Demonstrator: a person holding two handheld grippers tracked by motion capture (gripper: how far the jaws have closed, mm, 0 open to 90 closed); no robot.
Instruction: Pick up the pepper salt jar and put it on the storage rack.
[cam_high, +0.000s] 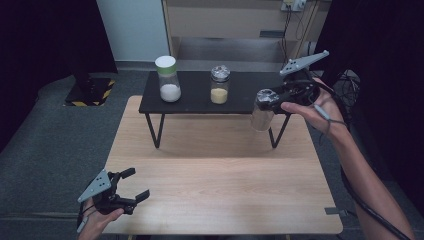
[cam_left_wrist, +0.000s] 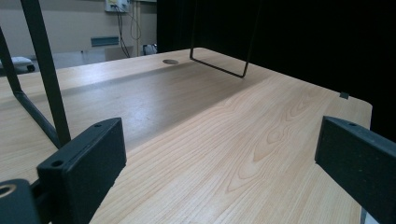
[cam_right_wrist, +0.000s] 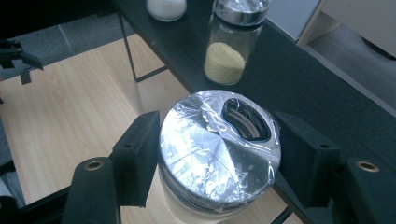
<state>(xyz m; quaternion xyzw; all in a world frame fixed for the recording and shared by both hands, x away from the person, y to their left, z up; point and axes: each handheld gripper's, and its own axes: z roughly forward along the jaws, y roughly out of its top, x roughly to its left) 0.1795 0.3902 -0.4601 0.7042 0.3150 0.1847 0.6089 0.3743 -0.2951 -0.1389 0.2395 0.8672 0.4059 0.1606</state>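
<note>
Down at the lower left, the left gripper idles spread over the wooden table, while at the upper right the right gripper pinches a foil-capped jar by its lid, apparently carrying it clear of the black shelf.

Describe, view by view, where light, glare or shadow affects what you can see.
High view: dark surroundings, evenly lit table. Right gripper view: glare on the held jar's silver lid. Left gripper view: the shelf's shadow falls across the wood; its near jaws look soft.
</note>
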